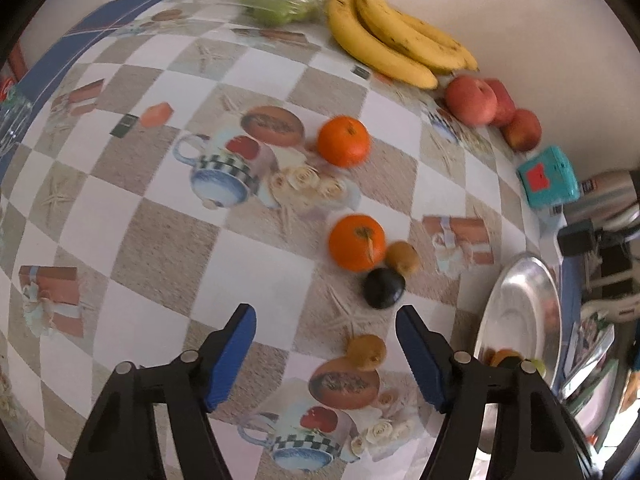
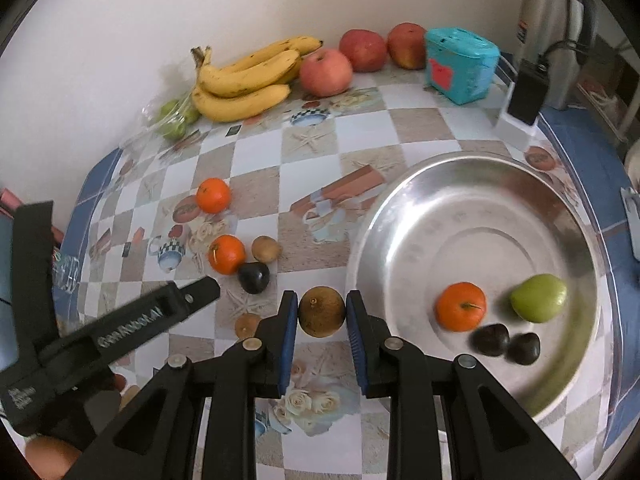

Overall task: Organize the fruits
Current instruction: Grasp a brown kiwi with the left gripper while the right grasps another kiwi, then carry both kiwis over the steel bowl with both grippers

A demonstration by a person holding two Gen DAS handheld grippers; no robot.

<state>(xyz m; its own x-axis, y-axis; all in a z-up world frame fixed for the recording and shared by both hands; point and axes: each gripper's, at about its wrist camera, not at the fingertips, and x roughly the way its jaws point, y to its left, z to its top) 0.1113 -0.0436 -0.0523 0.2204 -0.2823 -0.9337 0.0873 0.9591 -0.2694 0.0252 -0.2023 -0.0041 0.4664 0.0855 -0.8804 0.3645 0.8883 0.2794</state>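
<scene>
1. Now the right claw [image 2: 322,316] is clamped on a brown kiwi [image 2: 322,317], its blue pads pressed to both sides of the fruit, just left of the metal plate's [image 2: 472,184] rim.
2. In the plate, toward 4 o'clock from the held kiwi, lie an orange [image 2: 461,306], a green fruit [image 2: 539,298] and two dark fruits [image 2: 491,339], grouped in its near half; the far half is bare metal.
3. At 10 o'clock from the kiwi sits a tight cluster: an orange [image 2: 226,254], a second kiwi [image 2: 265,249] and a dark fruit [image 2: 253,277], touching or nearly so. Another orange [image 2: 213,195] lies apart, farther back.
4. The left claw [image 1: 326,354] is spread wide and holds nothing; a third kiwi [image 1: 366,352] lies on the desk [image 1: 160,240] between its fingers, nearer the right one.
5. Open checked cloth runs from the cluster to the far edge of the desk.
6. Along the wall at 12 o'clock stand bagged green fruits [image 2: 176,118], bananas [image 2: 248,78], three apples [image 2: 326,72] and a teal box [image 2: 460,66].
7. At 1 o'clock, past the plate, a kettle [image 2: 554,20] and a black block [image 2: 528,92] crowd the desk's right edge.
</scene>
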